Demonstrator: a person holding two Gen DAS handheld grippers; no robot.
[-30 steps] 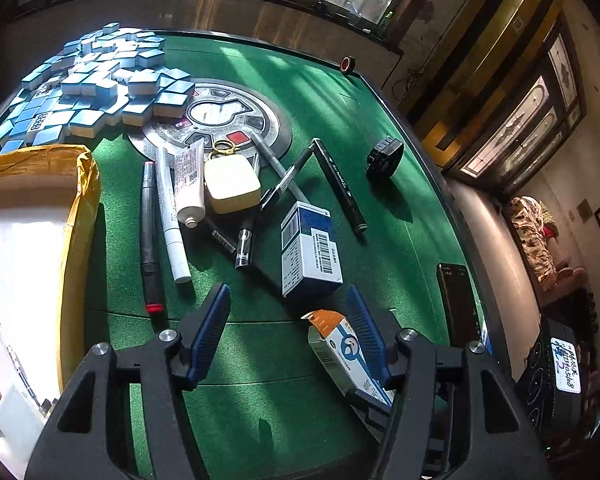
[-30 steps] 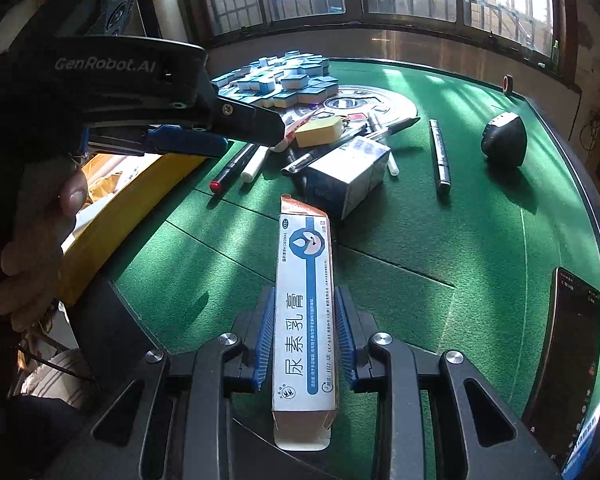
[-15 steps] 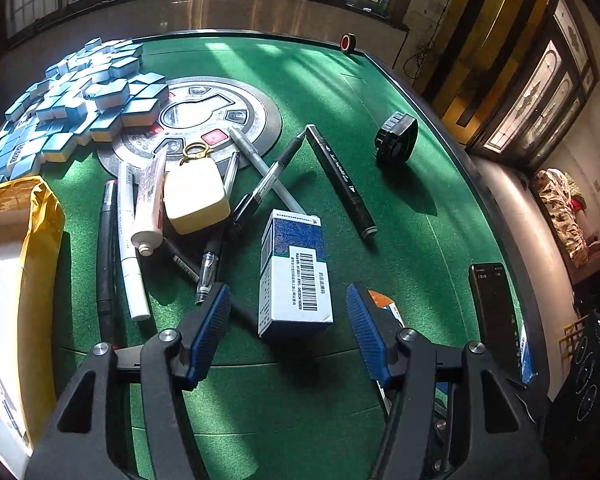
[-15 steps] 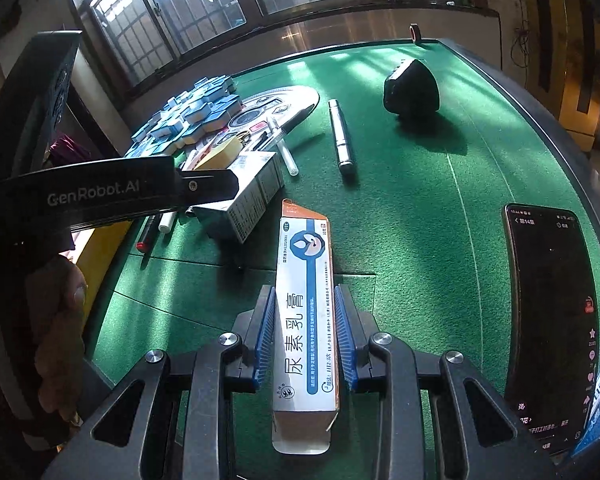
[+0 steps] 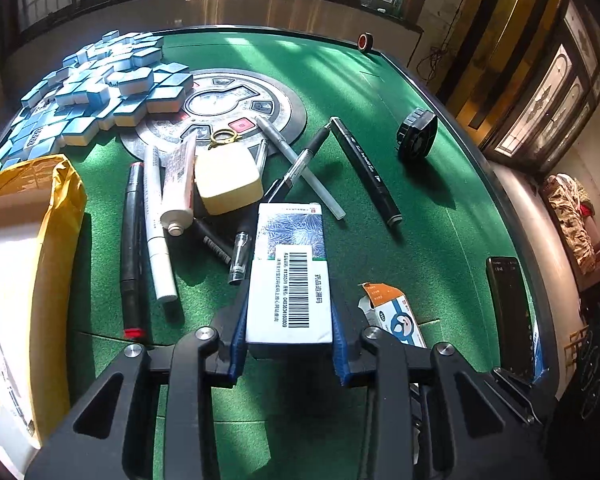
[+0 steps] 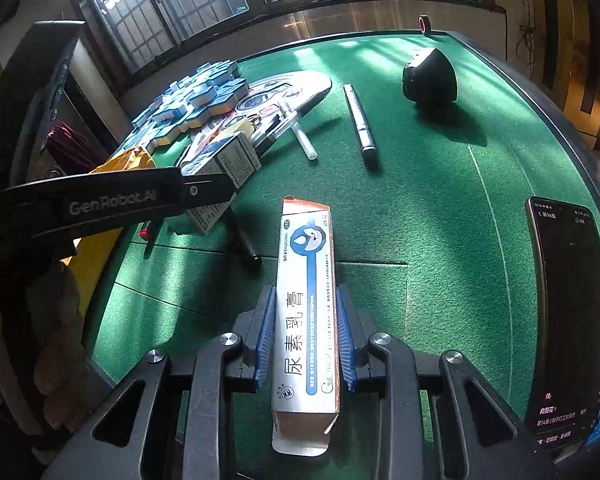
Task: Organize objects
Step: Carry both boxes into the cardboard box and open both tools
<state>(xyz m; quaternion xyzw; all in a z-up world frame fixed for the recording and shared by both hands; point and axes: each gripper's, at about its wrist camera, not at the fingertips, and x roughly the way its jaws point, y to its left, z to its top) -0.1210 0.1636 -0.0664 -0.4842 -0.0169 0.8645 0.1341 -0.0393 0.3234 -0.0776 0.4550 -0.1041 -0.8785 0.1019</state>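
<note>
My left gripper point(image 5: 287, 336) is shut on a blue-and-white medicine box point(image 5: 290, 276) with a barcode, its blue pads against both sides. The same box point(image 6: 220, 168) shows in the right wrist view, behind the left gripper's arm. My right gripper point(image 6: 305, 340) is shut on a long white-and-blue ointment carton point(image 6: 306, 320), held above the green table point(image 6: 440, 200). That carton's end point(image 5: 394, 316) shows at the right in the left wrist view. Pens, markers, a tube point(image 5: 178, 184) and a cream-coloured case point(image 5: 226, 180) lie in a heap ahead.
A yellow padded envelope point(image 5: 24, 264) lies open at the left. Blue mahjong tiles point(image 5: 96, 88) are piled far left by the round centre panel point(image 5: 236, 108). A black marker point(image 5: 366, 168), a black round object point(image 5: 416, 134), a phone point(image 5: 510, 316) and a tape roll point(image 5: 366, 42) lie to the right.
My left gripper moved forward over the medicine box and shut on it. My right gripper swung right, still holding the ointment carton.
</note>
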